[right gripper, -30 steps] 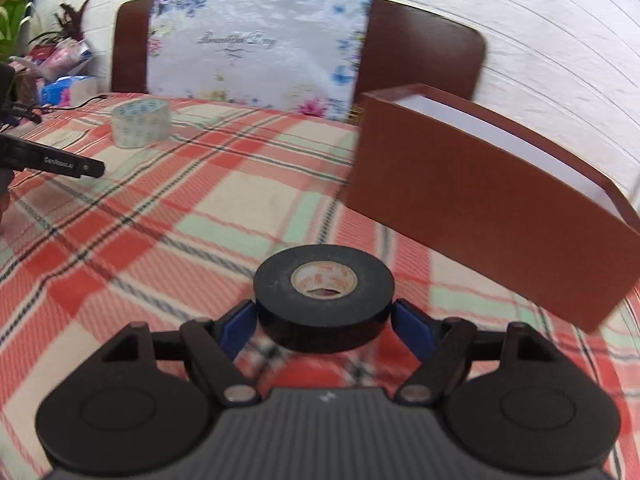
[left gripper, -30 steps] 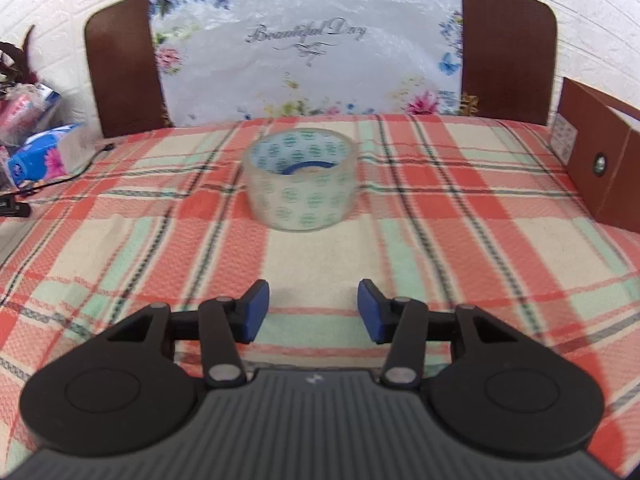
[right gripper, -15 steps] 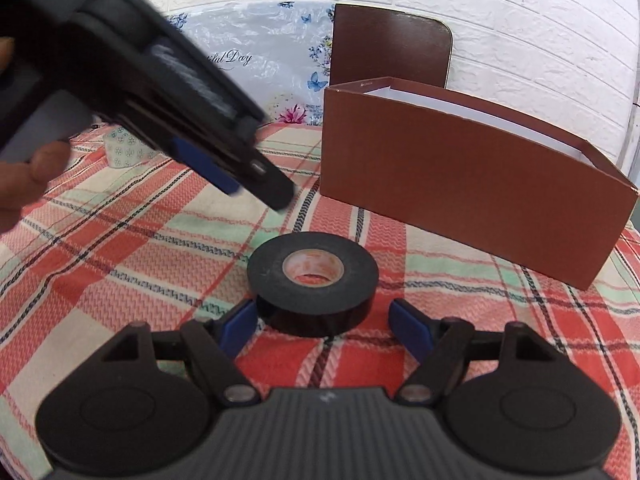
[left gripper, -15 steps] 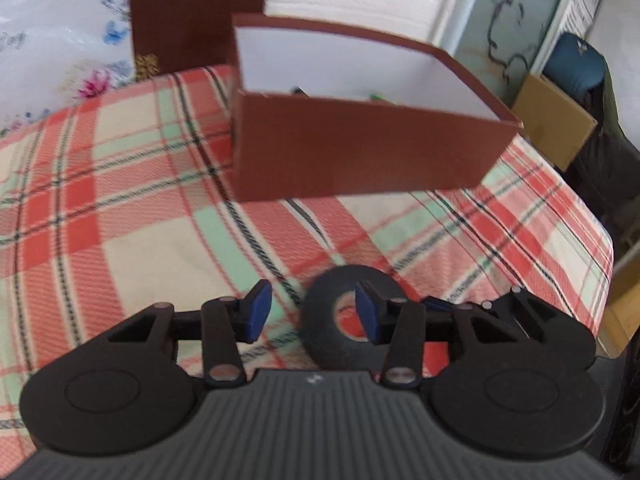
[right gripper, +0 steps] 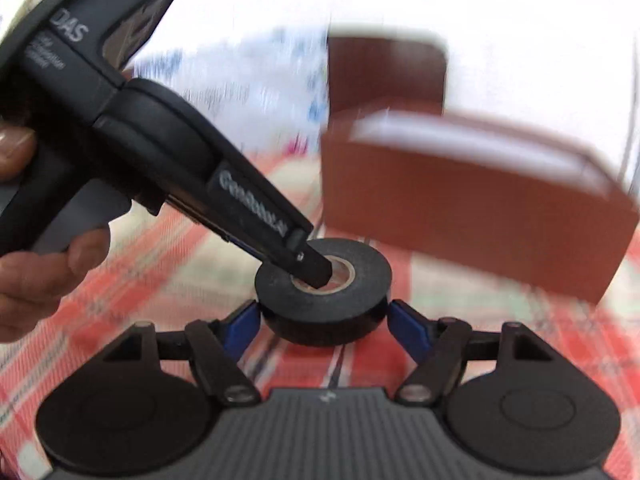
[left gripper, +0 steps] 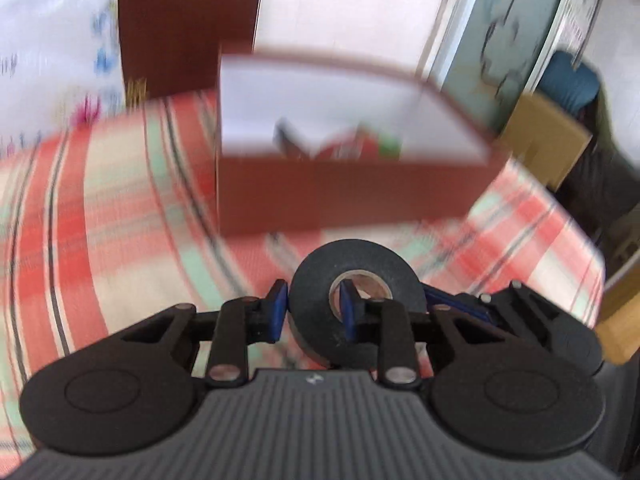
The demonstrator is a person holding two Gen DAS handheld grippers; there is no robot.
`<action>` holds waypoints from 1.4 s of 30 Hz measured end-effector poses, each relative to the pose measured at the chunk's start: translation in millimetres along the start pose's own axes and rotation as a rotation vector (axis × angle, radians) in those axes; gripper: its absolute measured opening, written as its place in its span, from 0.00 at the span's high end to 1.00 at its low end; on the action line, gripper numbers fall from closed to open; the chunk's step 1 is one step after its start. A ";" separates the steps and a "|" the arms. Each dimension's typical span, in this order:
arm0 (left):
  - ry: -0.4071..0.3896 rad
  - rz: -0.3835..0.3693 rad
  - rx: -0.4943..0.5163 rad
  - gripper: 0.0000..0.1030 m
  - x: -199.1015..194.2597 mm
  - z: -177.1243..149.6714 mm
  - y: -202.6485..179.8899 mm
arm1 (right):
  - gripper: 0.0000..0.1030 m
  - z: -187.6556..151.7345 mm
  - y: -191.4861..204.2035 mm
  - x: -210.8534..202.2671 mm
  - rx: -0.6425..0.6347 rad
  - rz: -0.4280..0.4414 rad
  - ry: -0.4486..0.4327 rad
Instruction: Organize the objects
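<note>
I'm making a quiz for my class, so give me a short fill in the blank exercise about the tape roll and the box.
The tape roll is ___ in colour. The box behind it is brown outside and ___ inside. Its top is ___, showing items inside.
Missing words: black, white, open.

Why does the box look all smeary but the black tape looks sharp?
Left wrist view: the brown box and checked cloth are streaked with motion blur, while the black tape looks crisp. Right wrist view: box and cloth are smeared too, and the wall is glared white.
</note>
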State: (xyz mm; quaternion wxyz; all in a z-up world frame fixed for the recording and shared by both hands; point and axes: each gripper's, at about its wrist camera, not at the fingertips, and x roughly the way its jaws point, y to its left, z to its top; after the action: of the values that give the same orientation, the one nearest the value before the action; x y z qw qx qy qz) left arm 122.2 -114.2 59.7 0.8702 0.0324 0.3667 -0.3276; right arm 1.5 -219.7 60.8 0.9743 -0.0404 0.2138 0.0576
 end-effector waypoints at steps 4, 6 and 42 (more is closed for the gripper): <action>-0.111 0.024 0.021 0.71 0.7 46.8 -12.5 | 0.30 36.2 -14.2 5.3 -0.032 -0.072 -0.129; -0.140 0.044 0.021 0.71 14.8 69.1 -18.7 | 0.30 53.3 -27.7 17.8 -0.016 -0.098 -0.158; -0.088 0.320 -0.051 0.53 -39.7 -13.4 -5.5 | 0.24 31.6 -50.2 -19.1 0.440 -0.080 -0.050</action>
State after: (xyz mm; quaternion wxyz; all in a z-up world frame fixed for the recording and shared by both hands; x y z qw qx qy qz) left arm 90.2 -92.8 77.1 0.9270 0.0539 0.3264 -0.1768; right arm 3.8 -268.0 100.2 0.9661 0.1662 0.1953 -0.0280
